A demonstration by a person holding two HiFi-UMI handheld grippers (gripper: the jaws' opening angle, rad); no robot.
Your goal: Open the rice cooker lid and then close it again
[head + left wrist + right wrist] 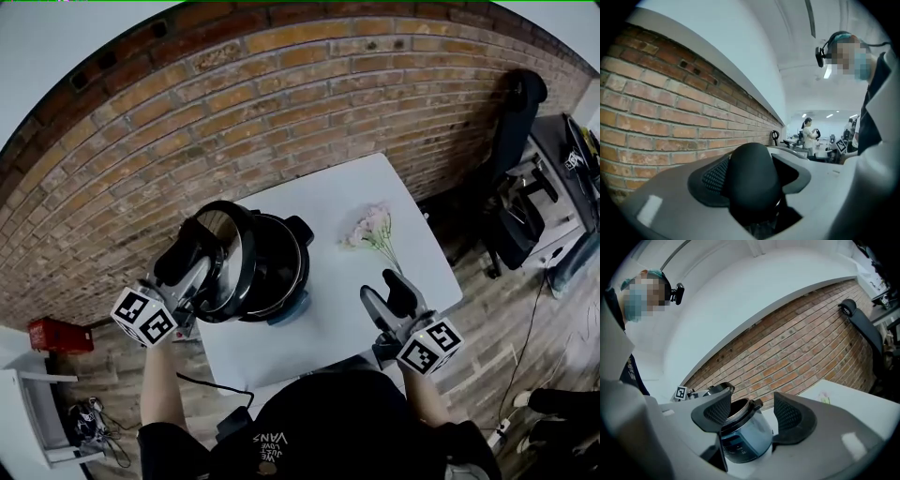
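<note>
Gripping the black knob of the lid, the left gripper held that lid tilted up on edge over the left rim of the rice cooker, pot mouth uncovered. The cooker stood on the white table, pink flowers near it. The right gripper hovered over the table's near edge, jaws apart, nothing between them.

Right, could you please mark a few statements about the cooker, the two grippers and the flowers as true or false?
1. The cooker is open, its lid tilted up in the left gripper. True.
2. The right gripper holds the flowers. False: its jaws stand apart and empty; the flowers lie on the table.
3. In the head view the flowers lie to the cooker's right. True.
4. The cooker stands on the floor. False: it stands on the table.
</note>
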